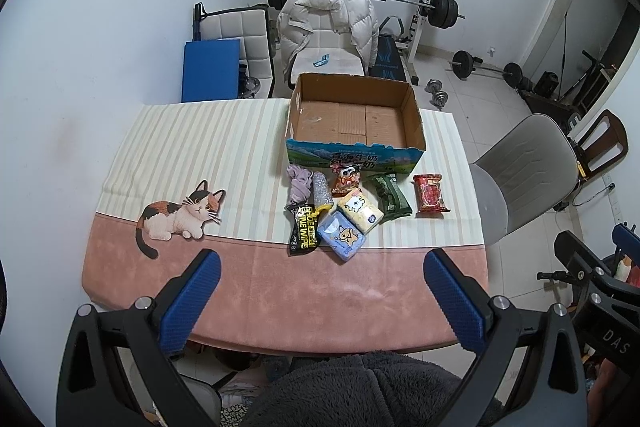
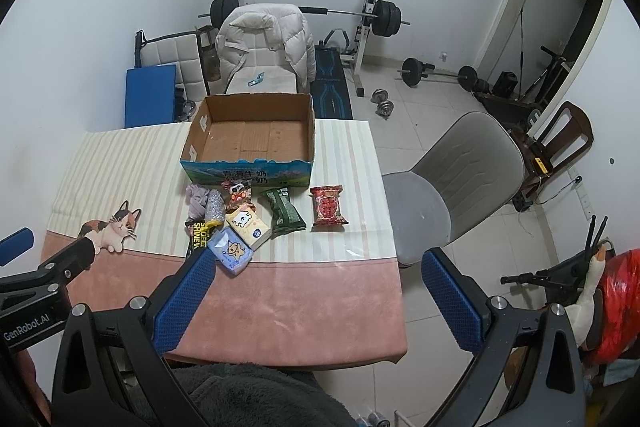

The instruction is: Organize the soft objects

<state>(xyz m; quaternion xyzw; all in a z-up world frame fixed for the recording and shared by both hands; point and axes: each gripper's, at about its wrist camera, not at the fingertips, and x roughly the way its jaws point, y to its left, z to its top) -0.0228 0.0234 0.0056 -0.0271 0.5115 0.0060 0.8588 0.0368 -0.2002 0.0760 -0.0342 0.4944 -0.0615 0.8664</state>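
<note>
An empty cardboard box (image 1: 354, 115) (image 2: 256, 133) stands at the table's far side. In front of it lie several soft items: a purple cloth (image 1: 299, 183), a silver sponge (image 1: 322, 190), a black wipes pack (image 1: 303, 231), a blue tissue pack (image 1: 342, 235) (image 2: 231, 251), a yellow tissue pack (image 1: 360, 213) (image 2: 248, 223), an orange snack bag (image 1: 346, 179), a green pack (image 1: 390, 193) (image 2: 282, 211) and a red pack (image 1: 430, 195) (image 2: 329, 206). My left gripper (image 1: 322, 261) is open and empty above the table's near edge. My right gripper (image 2: 318, 263) is open and empty, to the right of the left one.
The table wears a striped and pink cloth (image 1: 248, 283) with a cat picture (image 1: 180, 215). A grey chair (image 2: 452, 183) stands right of the table. A chair with a white jacket (image 1: 328, 23), a blue pad (image 1: 210, 69) and weights (image 2: 436, 71) are behind.
</note>
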